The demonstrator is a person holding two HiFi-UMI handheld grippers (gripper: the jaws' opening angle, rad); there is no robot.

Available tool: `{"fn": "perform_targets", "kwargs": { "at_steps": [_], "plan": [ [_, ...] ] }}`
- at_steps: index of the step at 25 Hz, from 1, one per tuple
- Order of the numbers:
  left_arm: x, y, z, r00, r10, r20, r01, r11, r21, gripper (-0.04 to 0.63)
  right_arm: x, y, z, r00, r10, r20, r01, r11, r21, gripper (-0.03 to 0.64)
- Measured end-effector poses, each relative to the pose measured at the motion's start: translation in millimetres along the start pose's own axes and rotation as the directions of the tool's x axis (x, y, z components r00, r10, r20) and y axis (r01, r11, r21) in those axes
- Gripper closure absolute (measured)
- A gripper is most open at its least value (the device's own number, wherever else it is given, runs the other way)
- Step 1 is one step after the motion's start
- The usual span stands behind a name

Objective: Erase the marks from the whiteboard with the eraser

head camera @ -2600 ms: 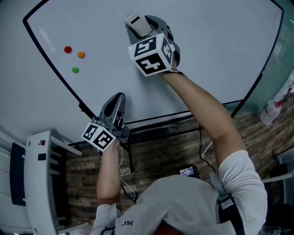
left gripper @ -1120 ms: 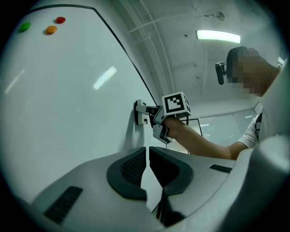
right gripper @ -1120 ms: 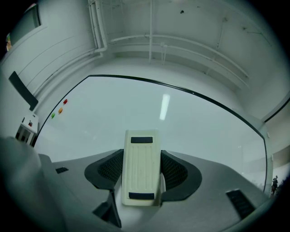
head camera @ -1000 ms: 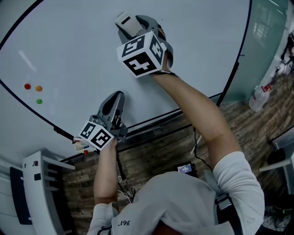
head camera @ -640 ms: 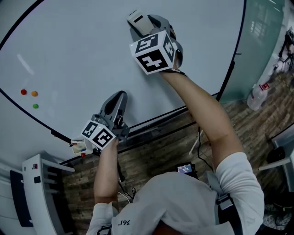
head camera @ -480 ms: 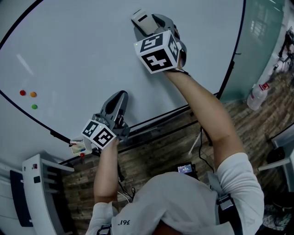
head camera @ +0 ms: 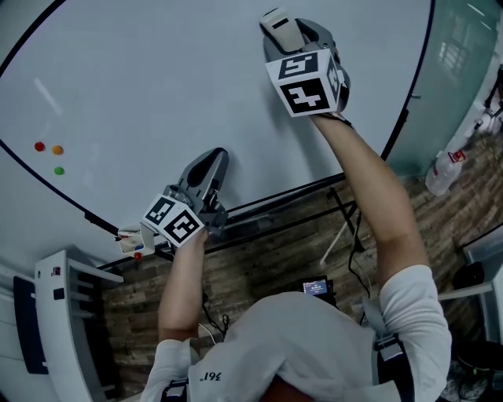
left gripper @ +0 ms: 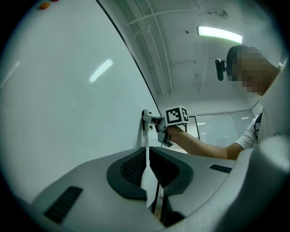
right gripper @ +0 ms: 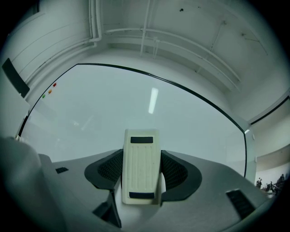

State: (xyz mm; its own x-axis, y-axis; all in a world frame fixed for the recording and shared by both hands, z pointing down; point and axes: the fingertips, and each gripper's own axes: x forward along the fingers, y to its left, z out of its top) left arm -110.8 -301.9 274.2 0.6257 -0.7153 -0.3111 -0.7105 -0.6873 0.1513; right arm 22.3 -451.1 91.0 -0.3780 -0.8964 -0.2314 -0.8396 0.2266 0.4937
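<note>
The whiteboard [head camera: 149, 86] fills the upper head view, and I see no marks on it in any view. My right gripper [head camera: 292, 38] is high on the board, shut on the white eraser [head camera: 277, 22], which lies flat against the surface. In the right gripper view the eraser [right gripper: 141, 166] sits between both pads, pointing up the whiteboard [right gripper: 136, 104]. My left gripper [head camera: 217, 157] rests low by the board's bottom edge, its jaws together with nothing held. The left gripper view shows its pads [left gripper: 133, 168] nearly touching, and the right gripper [left gripper: 152, 121] further along the whiteboard [left gripper: 68, 113].
Red [head camera: 39, 146], orange [head camera: 56, 149] and green [head camera: 59, 169] magnets stick to the board's left side. Markers lie on the tray [head camera: 132, 239] at the lower left. A white rack [head camera: 63, 314] stands below it. A spray bottle [head camera: 444, 173] stands at the right.
My right gripper has slid the eraser up and to the right across the board. The left gripper has stayed by the bottom edge, still shut.
</note>
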Motion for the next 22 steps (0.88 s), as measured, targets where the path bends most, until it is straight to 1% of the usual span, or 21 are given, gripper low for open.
{"fn": "perform_targets", "kwargs": {
  "at_steps": [7,13,20,22],
  "plan": [
    [0,-3,-3,1.0,0.007,-0.004,-0.007,1.0,-0.003,0.568,-2,-25,-19,0.999,-0.036,-0.02,0.037,0.999,0.018,0.348],
    [-1,-4,-4,1.0,0.013,-0.009,-0.013,1.0,0.001,0.568,-6,-51,-35,0.995,-0.085,-0.057,0.084,0.996,-0.016,0.348],
    [-6,-3,-5,1.0,0.017,-0.012,-0.017,1.0,-0.001,0.569,-11,-84,-62,0.98,-0.16,-0.117,0.16,0.987,-0.011,0.348],
    [-8,-2,-3,1.0,0.022,-0.008,-0.022,1.0,0.0,0.569,-15,-94,-70,0.974,-0.184,-0.134,0.187,0.982,0.009,0.348]
  ]
}}
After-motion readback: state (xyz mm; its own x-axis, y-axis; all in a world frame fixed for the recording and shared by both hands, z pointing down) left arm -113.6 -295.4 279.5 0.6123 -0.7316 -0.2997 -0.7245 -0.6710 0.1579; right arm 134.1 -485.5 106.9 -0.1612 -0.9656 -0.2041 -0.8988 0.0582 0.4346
